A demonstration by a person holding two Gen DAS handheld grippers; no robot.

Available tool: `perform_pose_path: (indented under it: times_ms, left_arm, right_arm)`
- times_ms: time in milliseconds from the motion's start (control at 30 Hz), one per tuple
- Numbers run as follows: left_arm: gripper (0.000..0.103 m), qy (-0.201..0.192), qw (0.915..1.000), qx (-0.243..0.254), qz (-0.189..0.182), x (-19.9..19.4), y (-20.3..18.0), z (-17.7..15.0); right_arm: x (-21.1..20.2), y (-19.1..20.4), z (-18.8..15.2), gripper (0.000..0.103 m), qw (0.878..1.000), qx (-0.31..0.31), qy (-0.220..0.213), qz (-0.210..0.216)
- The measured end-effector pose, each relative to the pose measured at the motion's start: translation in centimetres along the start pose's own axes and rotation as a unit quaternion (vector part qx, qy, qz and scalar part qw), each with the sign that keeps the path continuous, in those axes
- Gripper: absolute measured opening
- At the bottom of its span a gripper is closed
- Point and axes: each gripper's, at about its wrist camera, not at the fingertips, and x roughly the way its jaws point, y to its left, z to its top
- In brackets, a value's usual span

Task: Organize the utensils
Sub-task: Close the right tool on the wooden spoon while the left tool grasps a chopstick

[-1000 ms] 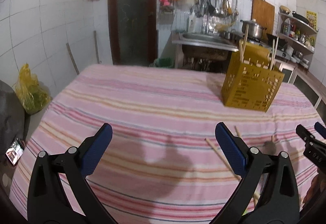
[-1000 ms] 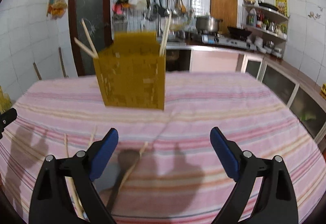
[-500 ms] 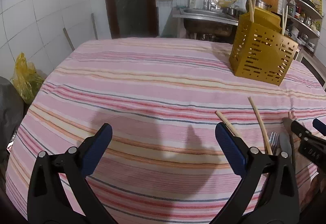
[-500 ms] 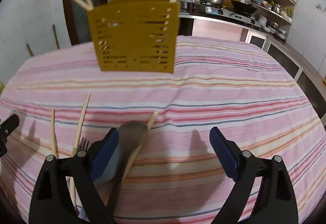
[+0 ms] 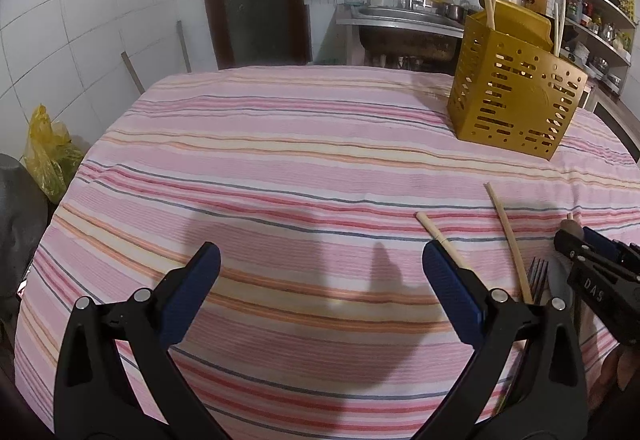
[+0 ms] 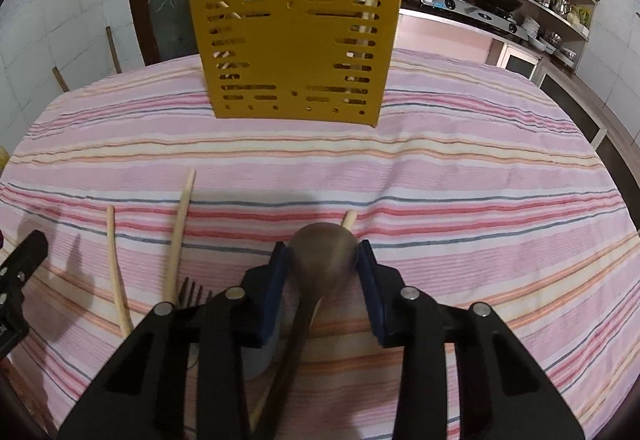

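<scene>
Clamping my right gripper (image 6: 323, 267) on the spoon (image 6: 322, 260) bowl, left gripper (image 5: 320, 280) wide open and empty, I count some chopsticks in the caddy (image 6: 294, 44), with fork (image 6: 194, 290) and three chopsticks (image 6: 180, 224) left on the cloth.

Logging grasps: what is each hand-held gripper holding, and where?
Right hand-held gripper clamps the dark wooden spoon by its bowl. Left hand-held gripper holds nothing.
</scene>
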Motion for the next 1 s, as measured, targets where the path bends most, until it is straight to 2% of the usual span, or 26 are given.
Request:
perform_pose_path:
  times_ms: [267, 367, 467, 533, 600, 667, 733, 767, 833, 1000]
  left_arm:
    - [0.097, 0.044, 0.9987, -0.021, -0.016, 0.9, -2.7, 0.9]
    - [0.094, 0.060, 0.9978, -0.021, -0.019, 1.7, -4.2, 1.0]
    - [0.080, 0.088, 0.9955, -0.028, -0.018, 3.0, -5.5, 0.7]
    - [0.065, 0.108, 0.9929, -0.042, -0.029, 3.9, -5.9, 0.3]
    - [0.063, 0.098, 0.9939, -0.049, -0.015, 3.9, -6.4, 0.2]
    - [0.054, 0.095, 0.9937, -0.059, -0.013, 3.8, -6.6, 0.0]
    - [0.041, 0.095, 0.9929, -0.070, -0.016, 3.6, -6.8, 0.0]
    - [0.039, 0.096, 0.9927, -0.071, -0.017, 3.6, -6.9, 0.1]
    - [0.025, 0.096, 0.9928, -0.069, -0.018, 3.5, -7.2, 0.1]
    - [0.017, 0.094, 0.9935, -0.063, -0.014, 3.8, -7.8, 0.3]
  right_arm:
    - [-0.6, -2.6, 0.2, 0.036, 0.999, 0.014, -0.011, 0.034]
    - [-0.5, -4.3, 0.2, 0.036, 0.999, 0.018, -0.010, 0.035]
    - [-0.4, -5.9, 0.1, 0.036, 0.999, 0.026, -0.012, 0.034]
    - [-0.5, -6.6, 0.0, 0.036, 0.999, 0.030, -0.016, 0.035]
    - [-0.7, -7.0, 0.0, 0.036, 0.999, 0.030, -0.021, 0.035]
    - [-0.7, -7.1, -0.1, 0.036, 0.998, 0.030, -0.028, 0.038]
    - [-0.7, -7.3, -0.2, 0.036, 0.998, 0.031, -0.031, 0.041]
    - [-0.7, -7.3, -0.2, 0.036, 0.998, 0.031, -0.034, 0.044]
    - [-0.8, -7.3, -0.3, 0.036, 0.998, 0.030, -0.038, 0.047]
    - [-1.1, -7.7, -0.6, 0.036, 0.997, 0.033, -0.048, 0.053]
